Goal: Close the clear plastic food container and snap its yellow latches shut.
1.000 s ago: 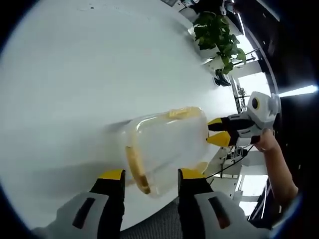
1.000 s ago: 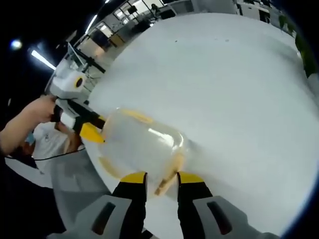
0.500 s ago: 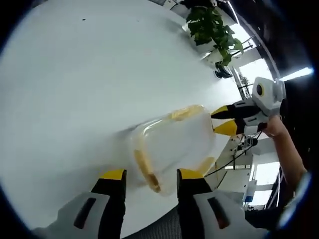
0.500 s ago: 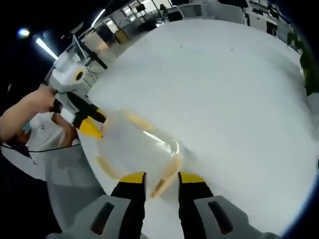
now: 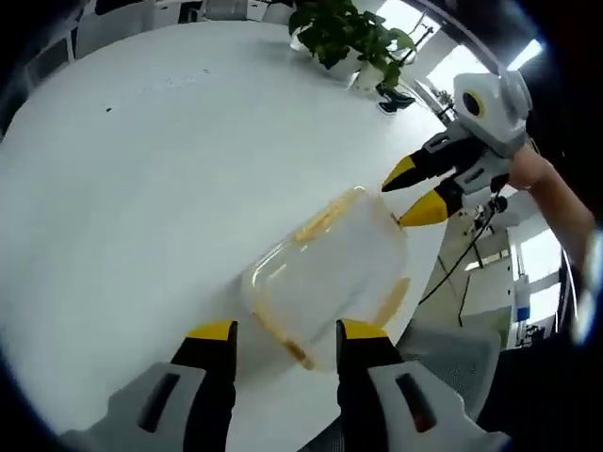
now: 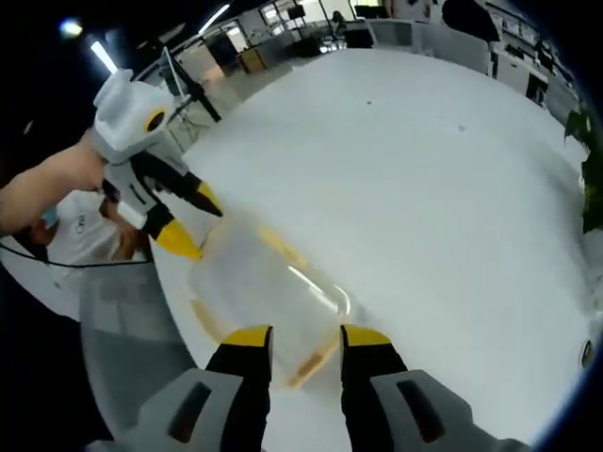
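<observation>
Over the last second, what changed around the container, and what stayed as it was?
The right gripper, seen in the left gripper view, opened its jaws wider beside the far end of the clear container; the left gripper, seen in the right gripper view, likewise spread by its own end. Neither has taken hold. The container stayed on the white table, lid on, yellow latches looking unchanged.

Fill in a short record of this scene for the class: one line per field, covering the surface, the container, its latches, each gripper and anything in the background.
surface: white table
container: clear plastic food container, lying near the table edge
latches: yellow latches on its sides; open or snapped cannot be told
left gripper: open, jaws either side of the container's near end
right gripper: open, at the opposite end
background: potted plant beyond the table
</observation>
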Demonstrator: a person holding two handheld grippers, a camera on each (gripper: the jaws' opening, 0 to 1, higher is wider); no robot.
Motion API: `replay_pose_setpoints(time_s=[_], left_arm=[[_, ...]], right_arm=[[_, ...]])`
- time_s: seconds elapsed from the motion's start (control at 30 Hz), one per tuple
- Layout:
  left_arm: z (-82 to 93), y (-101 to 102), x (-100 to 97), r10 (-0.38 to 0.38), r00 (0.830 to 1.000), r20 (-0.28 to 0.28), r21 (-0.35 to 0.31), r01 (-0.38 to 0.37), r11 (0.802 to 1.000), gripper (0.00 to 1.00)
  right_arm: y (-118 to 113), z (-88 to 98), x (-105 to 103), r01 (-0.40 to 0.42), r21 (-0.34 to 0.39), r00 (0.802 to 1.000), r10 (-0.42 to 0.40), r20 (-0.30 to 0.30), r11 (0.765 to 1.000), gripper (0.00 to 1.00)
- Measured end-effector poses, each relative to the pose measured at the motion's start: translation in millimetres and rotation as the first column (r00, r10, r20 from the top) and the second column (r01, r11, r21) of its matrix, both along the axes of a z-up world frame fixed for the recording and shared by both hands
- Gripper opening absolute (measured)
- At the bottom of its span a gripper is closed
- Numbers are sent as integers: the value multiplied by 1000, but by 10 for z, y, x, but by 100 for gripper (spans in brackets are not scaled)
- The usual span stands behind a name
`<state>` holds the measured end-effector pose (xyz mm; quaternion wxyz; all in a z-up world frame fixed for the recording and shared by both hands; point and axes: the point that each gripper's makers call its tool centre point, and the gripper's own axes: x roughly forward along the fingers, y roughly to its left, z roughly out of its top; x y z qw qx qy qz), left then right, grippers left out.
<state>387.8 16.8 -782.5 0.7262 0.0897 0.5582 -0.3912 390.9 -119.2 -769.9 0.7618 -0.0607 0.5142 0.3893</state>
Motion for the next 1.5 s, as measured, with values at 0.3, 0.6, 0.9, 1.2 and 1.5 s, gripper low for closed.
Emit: replay_pose_setpoints(time_s=[0.3,0.6,0.9,1.2,1.5], left_arm=[[67,-103,16,-143,984,103,33,141,989,40],[149,-210,44,-243,953,178,55,237,970,41],[175,-357,-1,-282,940,194,54,276,959,40],[160,-495,-83,-372,903,215,81,364,928,39],[150,-558,-132,-436,870,229,84,428,900,37]], right_arm=[[106,26,-6,-86,-6,996,86,35,996,27],[185,45,-8,-122,1,991,122,60,992,25],[321,41,-19,-178,-7,981,178,75,984,25],[384,11,-34,-199,-15,977,199,75,980,25],[432,5,-59,-229,-18,970,230,80,973,24]])
